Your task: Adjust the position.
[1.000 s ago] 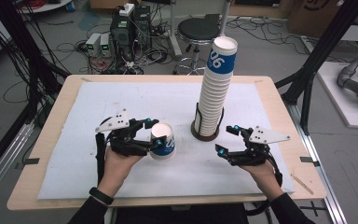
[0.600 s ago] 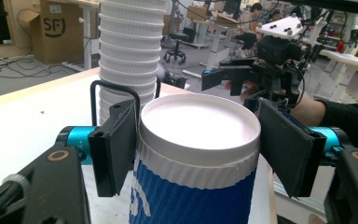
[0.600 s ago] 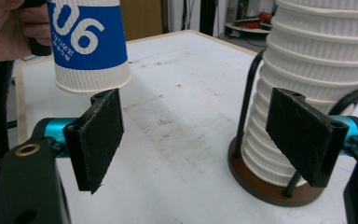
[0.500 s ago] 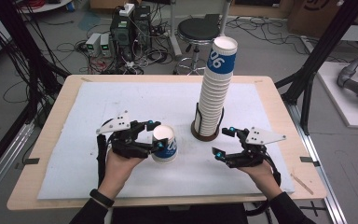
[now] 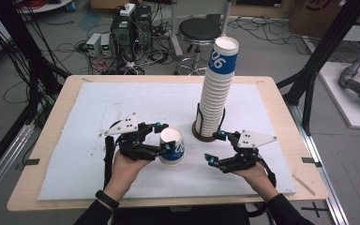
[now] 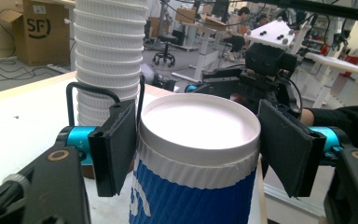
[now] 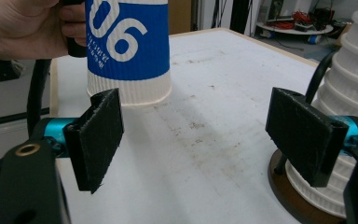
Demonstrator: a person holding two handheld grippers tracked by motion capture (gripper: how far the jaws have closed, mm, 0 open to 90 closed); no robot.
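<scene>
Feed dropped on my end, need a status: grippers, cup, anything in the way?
Left gripper shut on the cup, cup upside down on the white mat. Right gripper open, empty. Cup stack in its holder just behind, not blocking.

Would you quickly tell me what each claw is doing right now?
Left claw: closed on the blue-and-white paper cup.
Right claw: open, holding nothing.

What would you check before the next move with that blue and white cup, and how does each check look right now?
1. Left gripper clamped on the cup: ok.
2. Cup upside down, its closed white end uppermost: ok.
3. Right gripper open with nothing between its jaws: ok.
4. Cup stack upright in its holder: ok.
5. Cup clear of the white mat or resting on it: cannot tell.
</scene>
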